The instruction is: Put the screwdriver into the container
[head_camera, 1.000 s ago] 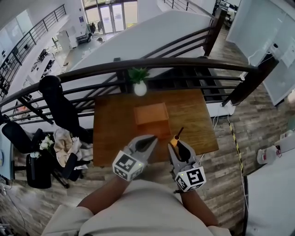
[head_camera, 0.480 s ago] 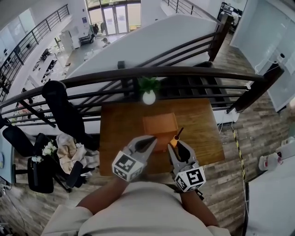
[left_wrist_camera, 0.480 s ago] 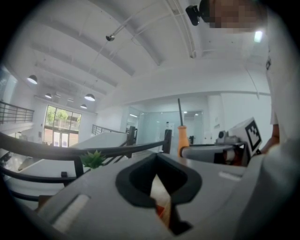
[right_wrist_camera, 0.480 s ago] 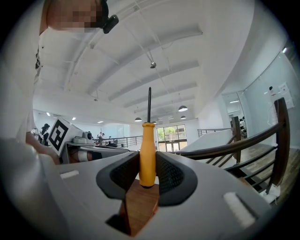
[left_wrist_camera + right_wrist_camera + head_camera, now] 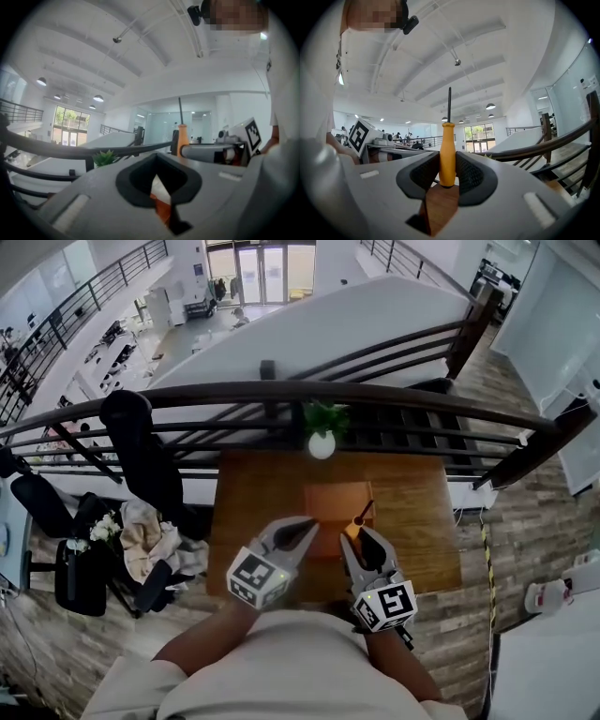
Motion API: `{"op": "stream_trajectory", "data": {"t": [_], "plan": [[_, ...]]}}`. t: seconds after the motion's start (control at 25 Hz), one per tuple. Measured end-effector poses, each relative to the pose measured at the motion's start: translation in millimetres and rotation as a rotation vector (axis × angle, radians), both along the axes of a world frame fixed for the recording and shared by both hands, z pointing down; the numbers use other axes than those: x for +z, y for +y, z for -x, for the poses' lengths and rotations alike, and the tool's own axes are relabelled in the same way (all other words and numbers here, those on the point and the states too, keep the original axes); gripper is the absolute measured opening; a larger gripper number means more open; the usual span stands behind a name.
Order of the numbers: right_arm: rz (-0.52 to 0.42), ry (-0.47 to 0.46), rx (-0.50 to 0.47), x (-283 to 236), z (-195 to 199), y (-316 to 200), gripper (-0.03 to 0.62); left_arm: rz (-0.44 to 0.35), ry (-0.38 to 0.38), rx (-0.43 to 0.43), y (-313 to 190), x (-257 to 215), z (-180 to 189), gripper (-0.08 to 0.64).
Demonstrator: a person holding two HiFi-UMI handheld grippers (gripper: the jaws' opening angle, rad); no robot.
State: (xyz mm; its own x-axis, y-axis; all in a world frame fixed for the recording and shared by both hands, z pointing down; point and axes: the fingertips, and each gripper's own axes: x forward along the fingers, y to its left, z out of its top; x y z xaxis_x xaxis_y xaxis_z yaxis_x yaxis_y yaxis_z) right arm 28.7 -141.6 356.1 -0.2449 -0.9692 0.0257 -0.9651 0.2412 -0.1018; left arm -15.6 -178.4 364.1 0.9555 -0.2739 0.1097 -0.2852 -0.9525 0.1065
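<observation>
A wooden table point(image 5: 253, 512) carries the orange-brown box container point(image 5: 336, 501). My right gripper point(image 5: 361, 538) is shut on the screwdriver point(image 5: 357, 521). The orange handle point(image 5: 447, 154) stands upright between the pads and the dark shaft points up. The tool hangs over the container's near right corner. My left gripper point(image 5: 305, 526) is beside it on the left, at the container's near left corner. Its jaws are shut with nothing in them. The left gripper view shows the screwdriver point(image 5: 182, 139) and the right gripper to its right.
A small green plant in a white pot point(image 5: 322, 432) stands at the table's far edge. A dark curved railing point(image 5: 281, 395) runs behind the table, with a drop to a lower floor beyond. A black chair point(image 5: 141, 451) and a heap of clothes point(image 5: 141, 535) lie to the left.
Both grippers have moved forward together over the table's near edge. The container now lies right at their tips. The screwdriver stays upright in the right gripper.
</observation>
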Motion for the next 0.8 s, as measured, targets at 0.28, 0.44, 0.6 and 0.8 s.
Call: {"op": "stream_trajectory", "data": {"t": [0.28,0.44,0.6,0.8], "plan": [[0.011,-0.008,-0.068,2,-15,-20,0.117,0.012,-0.005,-0.079,-18,2,-9,0.003],[0.024,-0.008,-0.109,7,-28,-31,0.117,0.016,0.002,-0.133,-28,6,-19,0.003],[0.026,-0.005,-0.159,6,-44,-41,0.117,0.022,-0.001,-0.178,-35,7,-33,0.003],[0.029,0.0,-0.212,6,-65,-50,0.117,0.021,0.004,-0.23,-42,5,-53,0.003]]}}
